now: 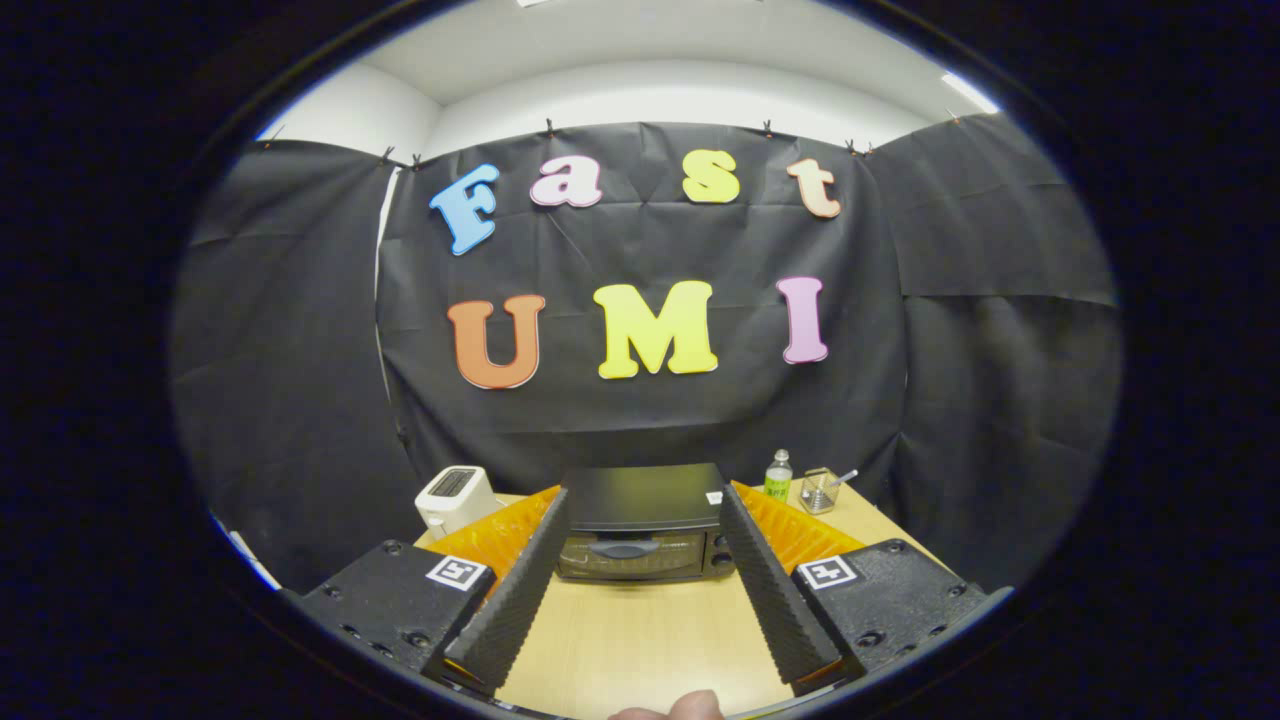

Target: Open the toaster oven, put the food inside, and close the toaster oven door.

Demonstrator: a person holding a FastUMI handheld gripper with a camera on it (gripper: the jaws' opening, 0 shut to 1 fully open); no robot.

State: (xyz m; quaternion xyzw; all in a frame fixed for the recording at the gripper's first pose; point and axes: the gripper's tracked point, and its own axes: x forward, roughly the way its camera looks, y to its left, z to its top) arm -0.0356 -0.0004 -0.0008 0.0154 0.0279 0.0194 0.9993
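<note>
A pale wooden table (640,640) is stretching ahead under black cloth walls, with a bare strip of top lying open between the fingers and the toaster oven (645,525), which is sitting with its door closed toward the table's far side. A white toaster (455,497) is standing just left of it, a small green-labelled bottle (778,474) and a clear cup (818,490) to its right near the far edge. The tongs (645,575) are gaping wide, holding and touching nothing, the oven framed between the fingertips, well apart from them.

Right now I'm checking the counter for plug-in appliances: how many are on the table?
2. A black toaster oven, door shut, sits just beyond the open gripper. A white toaster stands beside it. More may be hidden behind the jaws.
</note>
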